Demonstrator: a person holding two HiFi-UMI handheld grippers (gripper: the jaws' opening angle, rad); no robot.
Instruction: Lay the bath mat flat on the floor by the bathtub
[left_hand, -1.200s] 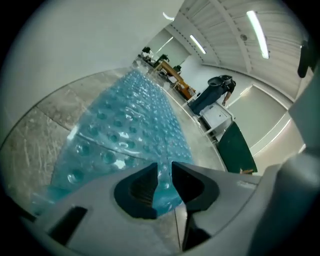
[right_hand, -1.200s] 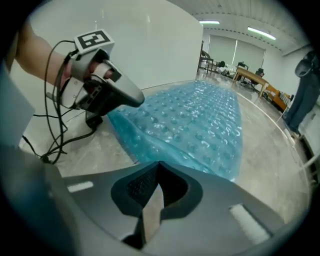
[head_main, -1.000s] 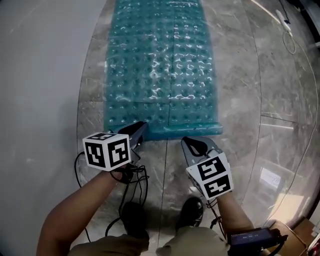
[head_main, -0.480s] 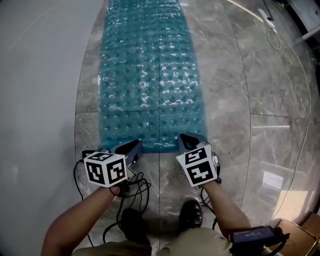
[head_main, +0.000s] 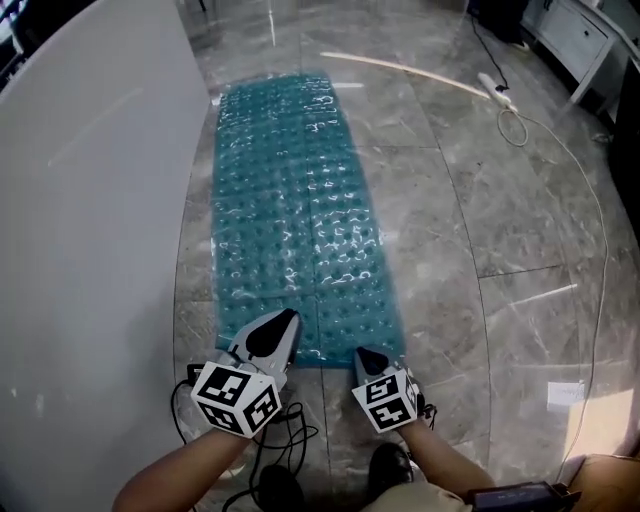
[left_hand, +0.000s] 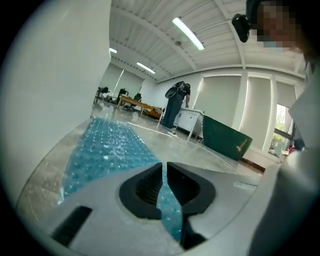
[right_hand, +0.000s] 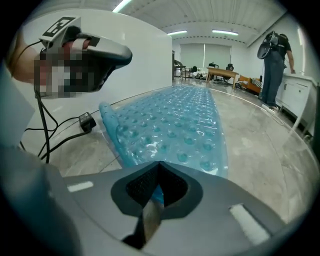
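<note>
Near end first. Left gripper (head_main: 286, 320) sits at bottom centre of the head view, on the mat's (head_main: 290, 220) near-left corner (right_hand: 107, 119). Its jaws have just been closing, and the left gripper view shows a blue strip of mat running through the slot between them, so I read it as clenched on that corner. The right gripper view shows the corner folded up off the floor (head_main: 450, 230). It's raised, not laid.

Right gripper (head_main: 366, 353) is just right of it, on the near-right edge and pointing steeply down. Jaws are fully together, with mat showing in the cavity behind the tips. The sheet is thin, so I judge it's pinching the edge low against the floor. That side looks flat.

My guess at why there's one grip per corner: it keeps the near edge square and taut while the rest settles.

My own leads (head_main: 270, 440) trail at the bottom, clear of the mat.

Further up the frame, the mat runs centre to upper centre, bumps up, and looks flat. Its left edge follows the white tub wall (head_main: 90, 200) that fills the left side, which is where the task wants it.

Far end, upper right: a power strip (head_main: 497, 88) and its cable (head_main: 603, 240) lie well clear of the mat.

What's left, as I see it, is to lower the left corner, check it's flush, then release both.
</note>
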